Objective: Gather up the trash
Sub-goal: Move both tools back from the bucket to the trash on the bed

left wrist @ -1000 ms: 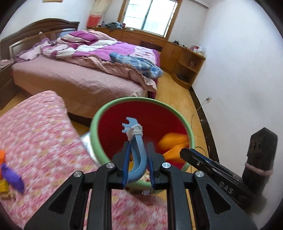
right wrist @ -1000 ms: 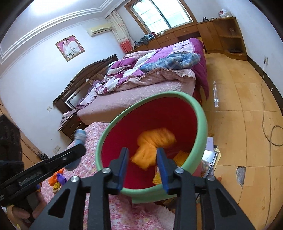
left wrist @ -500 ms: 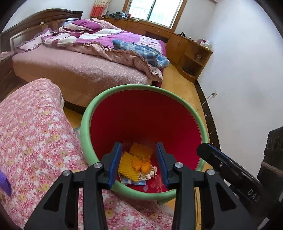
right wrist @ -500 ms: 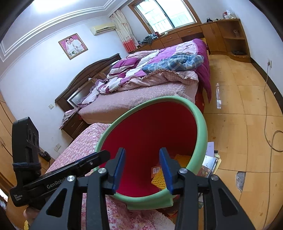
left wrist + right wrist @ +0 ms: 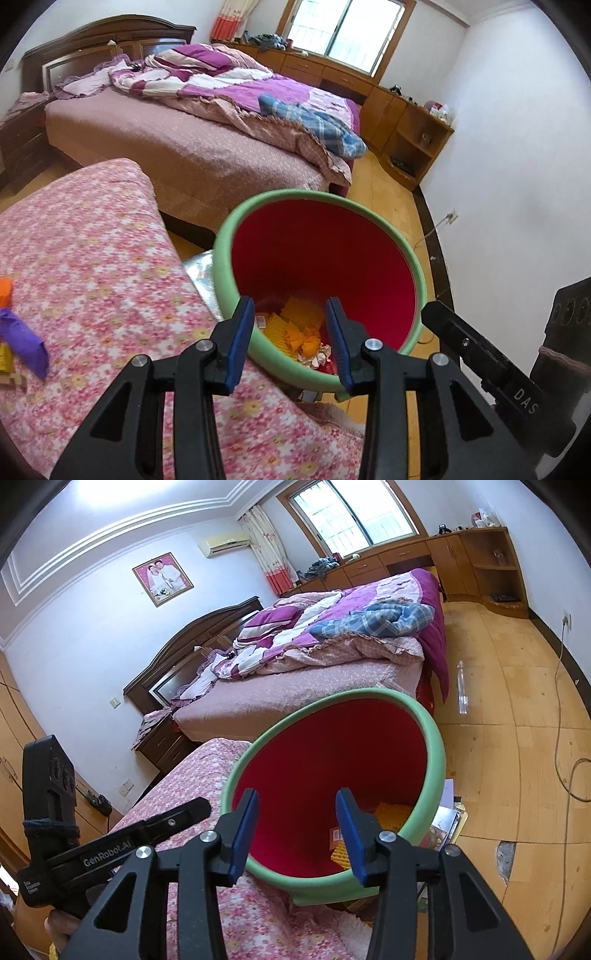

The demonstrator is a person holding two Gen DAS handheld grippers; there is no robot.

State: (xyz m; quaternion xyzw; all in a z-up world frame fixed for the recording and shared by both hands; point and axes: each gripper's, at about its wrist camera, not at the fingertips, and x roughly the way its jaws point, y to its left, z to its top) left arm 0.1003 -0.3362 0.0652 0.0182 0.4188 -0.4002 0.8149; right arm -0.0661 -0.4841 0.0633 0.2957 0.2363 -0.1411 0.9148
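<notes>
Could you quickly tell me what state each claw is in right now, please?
Left claw: open, holding nothing, above the red bin.
Right claw: jaws opening, nothing between them.

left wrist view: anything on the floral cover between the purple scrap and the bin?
Nothing. In the left wrist view the floral cover is bare between the purple scrap and the bin; silver foil sits just off the cover's edge by the bin.

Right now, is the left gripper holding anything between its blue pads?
No: the left gripper has only open space between its blue pads, through which yellow and orange scraps show in the green-rimmed red bin.
</notes>
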